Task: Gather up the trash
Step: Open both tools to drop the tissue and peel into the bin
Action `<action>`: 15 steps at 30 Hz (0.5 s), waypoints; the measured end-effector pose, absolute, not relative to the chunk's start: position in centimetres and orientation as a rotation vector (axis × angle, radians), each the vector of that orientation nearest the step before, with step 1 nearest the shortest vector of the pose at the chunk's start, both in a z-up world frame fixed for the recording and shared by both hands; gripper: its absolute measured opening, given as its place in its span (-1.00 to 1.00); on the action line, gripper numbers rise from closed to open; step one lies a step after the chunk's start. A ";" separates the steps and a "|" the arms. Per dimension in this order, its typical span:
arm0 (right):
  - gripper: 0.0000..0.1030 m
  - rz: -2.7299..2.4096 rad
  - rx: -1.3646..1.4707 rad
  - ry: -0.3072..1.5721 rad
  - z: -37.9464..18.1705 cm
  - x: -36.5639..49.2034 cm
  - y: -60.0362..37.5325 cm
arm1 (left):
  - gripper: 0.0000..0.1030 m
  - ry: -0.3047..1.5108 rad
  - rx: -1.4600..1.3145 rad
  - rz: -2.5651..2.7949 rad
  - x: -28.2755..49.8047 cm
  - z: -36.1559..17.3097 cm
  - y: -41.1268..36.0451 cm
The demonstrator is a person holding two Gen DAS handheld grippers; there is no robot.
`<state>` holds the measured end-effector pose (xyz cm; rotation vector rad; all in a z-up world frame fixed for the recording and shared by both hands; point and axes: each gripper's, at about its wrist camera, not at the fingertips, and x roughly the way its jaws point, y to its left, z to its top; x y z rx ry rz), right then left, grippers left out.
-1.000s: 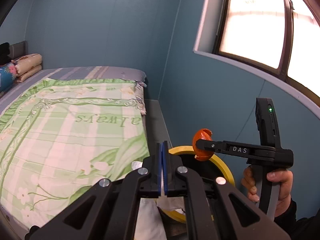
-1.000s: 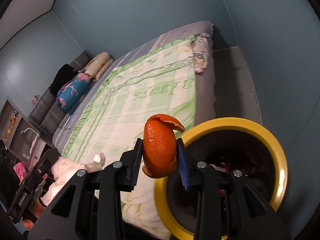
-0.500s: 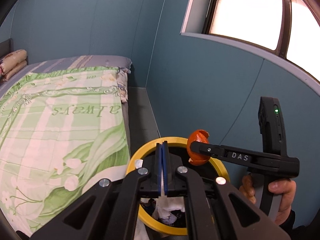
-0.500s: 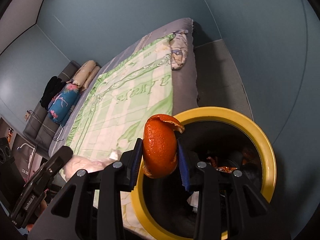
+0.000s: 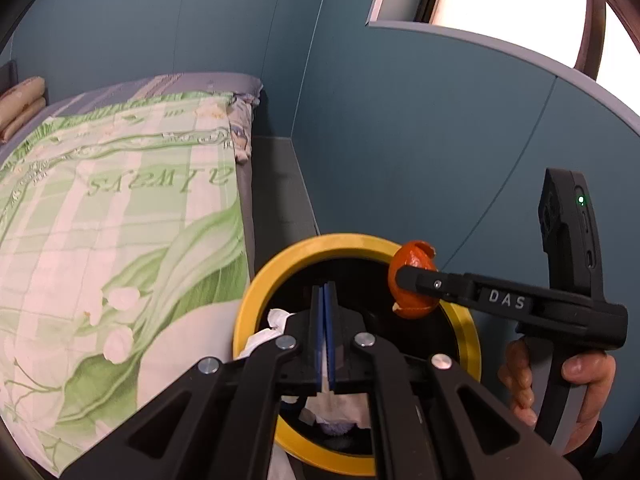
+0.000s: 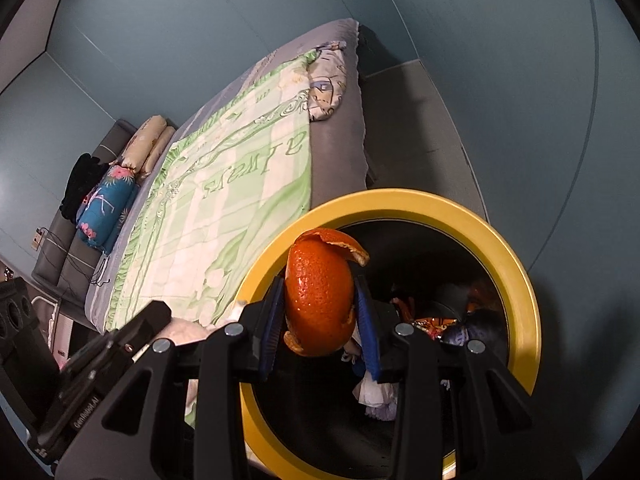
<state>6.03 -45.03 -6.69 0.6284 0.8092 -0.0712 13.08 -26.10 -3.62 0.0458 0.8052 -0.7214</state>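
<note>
A black bin with a yellow rim (image 5: pixel 256 300) (image 6: pixel 516 280) stands on the floor beside the bed. My right gripper (image 6: pixel 319 284) (image 5: pixel 404 276) is shut on a curled orange peel (image 6: pixel 320 312) (image 5: pixel 408 302), held over the bin's mouth near its rim. My left gripper (image 5: pixel 325 288) is shut, with a white tissue (image 5: pixel 328 396) (image 6: pixel 188 326) pinched between its blue pads and hanging over the near left side of the bin. Wrappers and crumpled paper (image 6: pixel 432 324) lie inside the bin.
A bed with a green floral quilt (image 5: pixel 120 220) (image 6: pixel 240 184) fills the left. A narrow grey floor strip (image 5: pixel 276 192) runs between bed and blue wall (image 5: pixel 400 140). A person's hand (image 5: pixel 580 380) holds the right gripper's handle. Pillows (image 6: pixel 116 200) lie at the headboard.
Both grippers have come down and moved in over the bin, which now looks larger and nearer. The peel and the tissue stay gripped as before.
</note>
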 end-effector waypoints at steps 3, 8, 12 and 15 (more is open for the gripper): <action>-0.36 -0.079 0.625 0.816 -6.9 6.1 -45.0 | -0.98 0.827 0.044 -0.721 13.3 -4.2 -26.3; -0.31 -0.088 0.627 0.810 -6.8 6.0 -45.1 | -0.98 0.842 0.039 -0.727 13.5 -4.5 -26.3; -0.13 -0.094 0.654 0.805 -7.0 5.8 -45.5 | -0.96 0.859 0.008 -0.728 14.0 -4.8 -26.0; -0.07 -0.116 0.665 0.795 -6.8 5.5 -46.0 | -0.54 0.871 -0.023 -0.720 14.4 -5.0 -25.5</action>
